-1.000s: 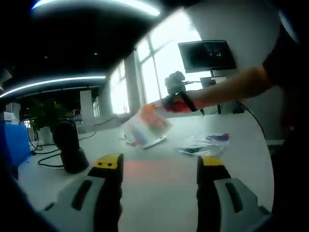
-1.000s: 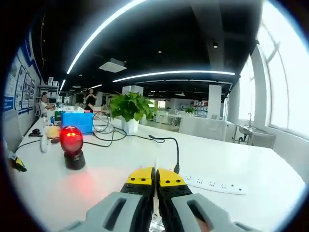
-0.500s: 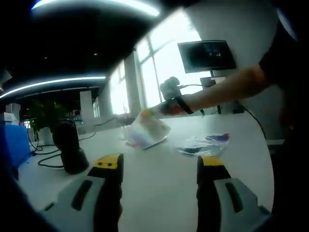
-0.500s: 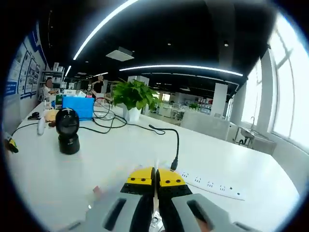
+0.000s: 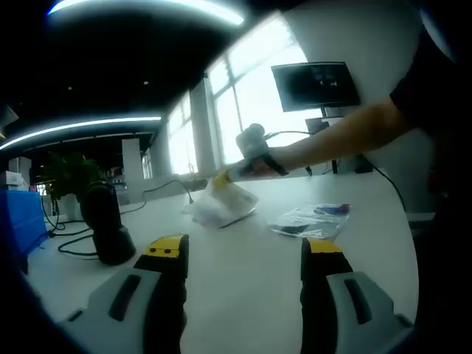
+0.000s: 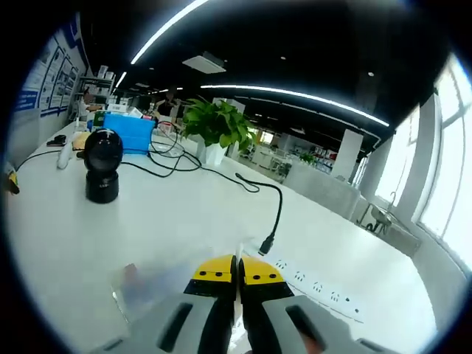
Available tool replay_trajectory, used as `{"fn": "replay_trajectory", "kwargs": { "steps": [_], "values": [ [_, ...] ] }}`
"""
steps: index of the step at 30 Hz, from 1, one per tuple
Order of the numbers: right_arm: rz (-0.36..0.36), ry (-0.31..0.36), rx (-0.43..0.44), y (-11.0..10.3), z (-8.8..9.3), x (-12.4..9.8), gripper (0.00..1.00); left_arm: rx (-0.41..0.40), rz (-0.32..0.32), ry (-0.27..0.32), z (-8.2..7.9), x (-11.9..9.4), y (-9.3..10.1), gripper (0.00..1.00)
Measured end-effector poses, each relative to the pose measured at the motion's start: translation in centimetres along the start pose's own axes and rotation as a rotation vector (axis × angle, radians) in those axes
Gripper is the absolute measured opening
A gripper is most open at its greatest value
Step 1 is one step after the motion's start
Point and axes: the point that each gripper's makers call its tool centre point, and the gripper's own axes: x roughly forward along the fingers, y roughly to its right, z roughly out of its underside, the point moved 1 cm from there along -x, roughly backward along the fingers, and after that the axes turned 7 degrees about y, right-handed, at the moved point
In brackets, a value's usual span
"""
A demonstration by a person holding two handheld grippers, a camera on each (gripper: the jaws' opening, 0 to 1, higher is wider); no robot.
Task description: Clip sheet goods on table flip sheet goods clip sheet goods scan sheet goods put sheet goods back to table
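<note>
In the left gripper view my left gripper (image 5: 243, 249) stands open over the white table (image 5: 243, 295), nothing between its yellow-tipped jaws. Beyond it a person's arm holds my right gripper (image 5: 228, 175), shut on the edge of a clear sheet packet (image 5: 221, 205) that hangs down to the tabletop. A second clear packet (image 5: 311, 219) with dark print lies flat to its right. In the right gripper view the right gripper (image 6: 237, 270) has its jaws pressed together on the thin packet (image 6: 147, 284), which shows blurred at lower left. The black scanner (image 6: 102, 166) stands far left.
The scanner (image 5: 103, 225) and its cable sit left of my left gripper. A white power strip (image 6: 317, 286) with a black cable (image 6: 274, 214) lies ahead on the right. A potted plant (image 6: 215, 127) and a blue box (image 6: 127, 125) stand at the back. A monitor (image 5: 316, 85) stands behind the table.
The right gripper has carried the packet down and away from the scanner until it reaches the tabletop. The scanner's red light has gone out. The left gripper has stayed still.
</note>
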Motion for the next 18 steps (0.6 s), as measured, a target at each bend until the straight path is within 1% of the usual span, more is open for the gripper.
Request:
{"fn": "replay_trajectory", "kwargs": {
  "steps": [10, 15, 17, 18],
  "values": [
    [-0.003, -0.011, -0.020, 0.6, 0.9, 1.1, 0.00, -0.005, -0.002, -0.007, 0.2, 0.1, -0.2, 0.54],
    [0.023, -0.030, -0.029, 1.3, 1.7, 1.1, 0.00, -0.004, -0.007, -0.007, 0.2, 0.0, -0.3, 0.54],
    [0.030, -0.025, -0.029, 1.3, 1.8, 1.1, 0.00, -0.002, -0.006, -0.009, 0.2, 0.0, -0.2, 0.54],
    [0.027, -0.027, -0.046, 1.2, 1.9, 1.2, 0.00, -0.001, -0.005, -0.009, 0.2, 0.0, -0.2, 0.54]
  ]
}}
